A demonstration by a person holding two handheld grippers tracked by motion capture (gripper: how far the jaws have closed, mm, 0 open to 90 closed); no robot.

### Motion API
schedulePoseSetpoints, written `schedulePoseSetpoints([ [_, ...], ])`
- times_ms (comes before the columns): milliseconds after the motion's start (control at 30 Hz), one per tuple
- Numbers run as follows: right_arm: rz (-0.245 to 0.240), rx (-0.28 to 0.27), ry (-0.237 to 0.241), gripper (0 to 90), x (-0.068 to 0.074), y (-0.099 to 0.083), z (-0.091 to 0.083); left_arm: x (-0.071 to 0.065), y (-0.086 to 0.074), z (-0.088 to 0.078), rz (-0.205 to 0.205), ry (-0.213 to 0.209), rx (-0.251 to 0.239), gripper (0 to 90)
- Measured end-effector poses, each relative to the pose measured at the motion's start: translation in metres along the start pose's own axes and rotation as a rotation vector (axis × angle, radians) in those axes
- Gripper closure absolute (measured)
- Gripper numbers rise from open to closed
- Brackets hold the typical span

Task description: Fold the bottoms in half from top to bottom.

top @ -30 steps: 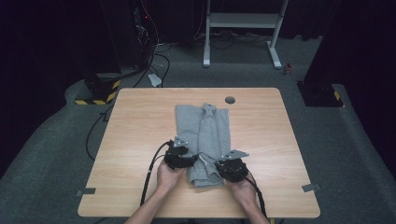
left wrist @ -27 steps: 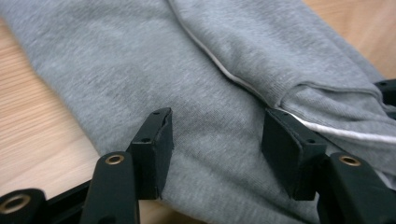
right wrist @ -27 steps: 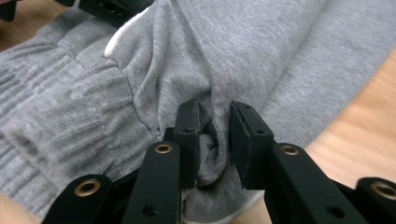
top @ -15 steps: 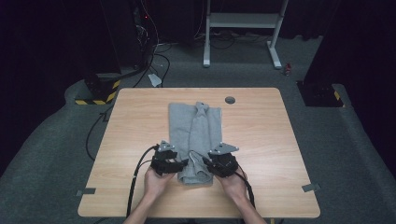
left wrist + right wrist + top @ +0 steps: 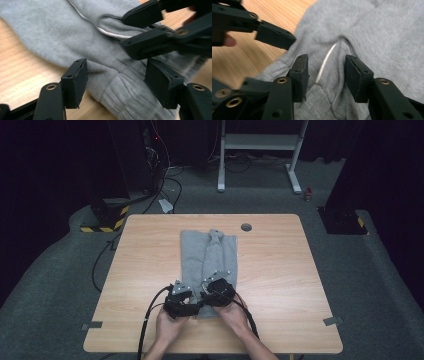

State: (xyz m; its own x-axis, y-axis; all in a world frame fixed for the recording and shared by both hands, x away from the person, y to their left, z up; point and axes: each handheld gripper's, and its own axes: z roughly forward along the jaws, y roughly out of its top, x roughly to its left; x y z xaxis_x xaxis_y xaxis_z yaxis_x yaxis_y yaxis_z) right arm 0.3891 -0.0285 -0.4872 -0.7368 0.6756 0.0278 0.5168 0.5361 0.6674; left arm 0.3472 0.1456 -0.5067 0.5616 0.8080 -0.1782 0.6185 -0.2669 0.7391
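Observation:
A grey garment [image 5: 207, 255] lies folded lengthwise in the middle of the wooden table [image 5: 280, 270]. Both grippers are at its near end, side by side. My left gripper [image 5: 189, 302] hovers over the ribbed hem [image 5: 125, 92], and its jaws have just been opening. The cloth lies between the pads [image 5: 76, 80] and they do not press on it. My right gripper [image 5: 212, 292] has also just been opening. Its jaws stand apart on either side of a fold with a white cord [image 5: 325, 62]. In each gripper view the other gripper's black jaws cross the top.
A round cable hole [image 5: 246, 226] sits in the table's far side. Black cables [image 5: 150, 320] trail off the near left edge. Tape marks [image 5: 332, 321] lie at the near corners. A white stand [image 5: 260, 142] and a yellow-striped black box [image 5: 105, 215] are on the floor beyond.
Both hands drew the garment's near end to the left and toward the near edge, so it now lies straighter. Both grippers' jaws have come apart and off the cloth.

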Motion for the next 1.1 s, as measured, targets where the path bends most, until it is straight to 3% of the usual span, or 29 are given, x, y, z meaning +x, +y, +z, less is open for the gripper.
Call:
schedulePoseSetpoints([
  [167, -0.003, 0.017, 0.018, 68.7, -0.003, -0.005, 0.002, 0.004, -0.008, 0.007, -0.030, -0.008, 0.000, 32.0],
  [267, -0.031, 0.036, 0.019, 77.4, -0.002, -0.005, 0.003, 0.003, -0.013, 0.009, 0.015, 0.010, -0.038, 29.9],
  [467, -0.050, 0.001, -0.007, 82.3, -0.001, -0.006, -0.005, 0.003, -0.018, 0.009, 0.035, 0.014, -0.068, 29.0],
  [667, 0.014, -0.078, -0.008, 82.4, -0.015, -0.013, -0.028, 0.004, -0.018, 0.009, 0.026, 0.006, -0.065, 28.7],
  [800, 0.065, -0.108, -0.023, 82.3, -0.029, -0.026, -0.042, 0.005, -0.018, 0.009, 0.012, -0.007, -0.063, 28.9],
  [967, 0.118, -0.083, -0.038, 81.7, -0.046, -0.051, -0.047, 0.007, -0.018, 0.010, -0.007, -0.014, -0.064, 28.9],
  [1067, 0.159, -0.058, -0.018, 79.7, -0.054, -0.067, -0.044, 0.005, -0.018, 0.009, 0.001, -0.014, -0.065, 28.8],
  [1100, 0.152, -0.061, -0.024, 78.4, -0.054, -0.070, -0.043, 0.005, -0.018, 0.009, 0.008, -0.010, -0.066, 28.8],
])
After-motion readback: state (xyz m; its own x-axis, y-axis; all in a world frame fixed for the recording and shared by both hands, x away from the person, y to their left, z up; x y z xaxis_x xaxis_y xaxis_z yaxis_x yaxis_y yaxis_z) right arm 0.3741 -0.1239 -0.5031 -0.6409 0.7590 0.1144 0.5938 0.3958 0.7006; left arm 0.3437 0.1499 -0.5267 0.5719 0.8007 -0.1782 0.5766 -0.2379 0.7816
